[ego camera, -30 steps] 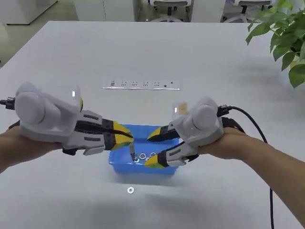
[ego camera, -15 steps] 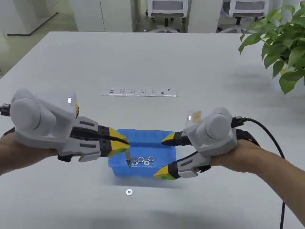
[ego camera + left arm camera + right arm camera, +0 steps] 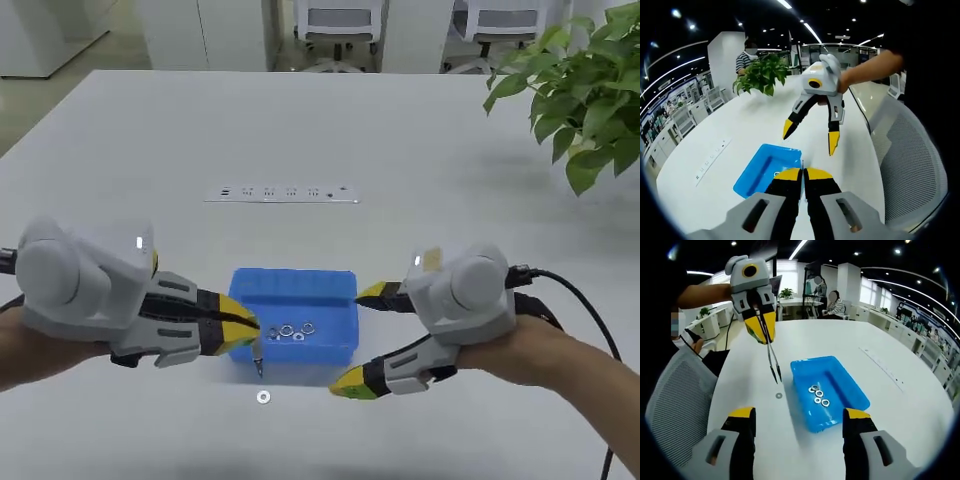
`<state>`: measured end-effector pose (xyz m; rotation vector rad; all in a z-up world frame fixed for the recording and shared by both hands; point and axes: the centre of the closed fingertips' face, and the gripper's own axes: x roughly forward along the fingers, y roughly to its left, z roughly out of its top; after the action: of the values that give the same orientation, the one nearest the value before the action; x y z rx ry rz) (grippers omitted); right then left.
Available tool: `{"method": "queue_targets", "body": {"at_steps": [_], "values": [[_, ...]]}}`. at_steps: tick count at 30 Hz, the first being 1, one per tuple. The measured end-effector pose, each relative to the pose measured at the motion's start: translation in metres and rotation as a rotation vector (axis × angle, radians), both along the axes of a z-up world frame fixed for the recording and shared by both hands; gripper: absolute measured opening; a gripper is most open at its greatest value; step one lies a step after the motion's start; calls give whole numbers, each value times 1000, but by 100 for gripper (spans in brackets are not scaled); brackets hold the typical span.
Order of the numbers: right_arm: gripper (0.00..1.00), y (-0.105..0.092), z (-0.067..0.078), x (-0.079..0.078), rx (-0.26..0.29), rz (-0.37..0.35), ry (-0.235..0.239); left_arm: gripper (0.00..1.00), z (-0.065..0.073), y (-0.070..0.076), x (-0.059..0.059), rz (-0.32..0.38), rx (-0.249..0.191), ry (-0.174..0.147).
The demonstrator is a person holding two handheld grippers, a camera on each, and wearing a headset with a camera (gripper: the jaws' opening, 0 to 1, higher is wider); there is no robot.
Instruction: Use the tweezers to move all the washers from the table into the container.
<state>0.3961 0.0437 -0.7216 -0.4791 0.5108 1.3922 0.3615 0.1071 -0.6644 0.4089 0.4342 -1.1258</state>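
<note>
Bench [image 3: 300,120]: is carrying all the work. Every position below is being given from the blue container [image 3: 293,273] standing on it.
Container: is sitting level and open-topped, shallow and rectangular.
Right gripper [image 3: 350,340]: is hovering just off the container's right wall, jaws spread wide and carrying nothing.
Left gripper [image 3: 248,328]: is hovering over the container's near left corner, jaws pressed together on the upper end of the tweezers [image 3: 771,357].
Tweezers, axis: the long axis is running from the left gripper's jaws steeply down toward the bench. The tips are pointing down just outside the container's near wall. Whether they are touching the bench cannot be told.
Banked washers [image 3: 289,332]: a small cluster is lying flat on the container's floor, toward its near wall.
Loose washer [image 3: 263,397]: is lying flat on the bench just outside the container's near wall, on the person's side, hole facing up. Being a ring, it has no long axis. The tweezer tips are standing near it but apart from it.
Handling, as judged: the washer is looking thin, stiff, light and smooth, so it is likely to skate on the bench or flick out of the tips rather than bend or break.
Hold point, as judged: one tip is best going through the hole and the other against the outer edge, pinching across the ring's band. The squeeze needs steadiness more than force.
</note>
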Motion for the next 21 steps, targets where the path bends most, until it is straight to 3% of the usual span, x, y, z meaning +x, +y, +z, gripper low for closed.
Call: {"method": "queue_targets", "body": {"at_steps": [15, 21], "values": [[88, -10, -3, -14, 35, -49, 11, 6, -17, -2, -8, -7, 5, 22], [90, -14, -5, -18, 39, -64, 20, 6, -21, -3, -8, -11, 4, 26]]}}
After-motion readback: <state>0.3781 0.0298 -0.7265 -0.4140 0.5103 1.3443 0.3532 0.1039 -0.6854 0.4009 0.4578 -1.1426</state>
